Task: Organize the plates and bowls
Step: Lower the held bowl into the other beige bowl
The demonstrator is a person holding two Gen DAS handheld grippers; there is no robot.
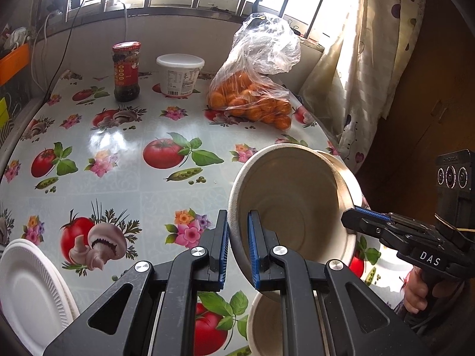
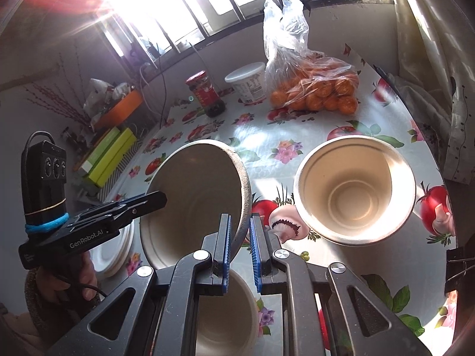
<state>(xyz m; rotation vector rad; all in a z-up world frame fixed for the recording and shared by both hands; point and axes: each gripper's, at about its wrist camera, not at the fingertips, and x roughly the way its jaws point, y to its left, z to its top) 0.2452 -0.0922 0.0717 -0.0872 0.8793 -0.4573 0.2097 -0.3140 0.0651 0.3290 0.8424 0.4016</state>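
Observation:
A beige paper bowl [image 1: 291,204] is held tilted above the table by both grippers on opposite rims; it also shows in the right wrist view [image 2: 196,201]. My left gripper [image 1: 239,252] is shut on its near rim. My right gripper [image 2: 240,249] is shut on the other rim, and shows in the left wrist view [image 1: 356,213]. A second beige bowl [image 2: 356,190] stands upright to the right. A third bowl [image 1: 264,326] stands under the held one, also seen in the right wrist view [image 2: 237,311]. White plates [image 1: 29,293] are stacked at the near left.
A floral tablecloth covers the table [image 1: 148,184]. At the far side stand a red-lidded jar [image 1: 126,71], a white tub [image 1: 179,74] and a plastic bag of oranges [image 1: 252,95]. A curtain [image 1: 371,59] hangs at the right. Boxes [image 2: 109,154] lie off the table's left edge.

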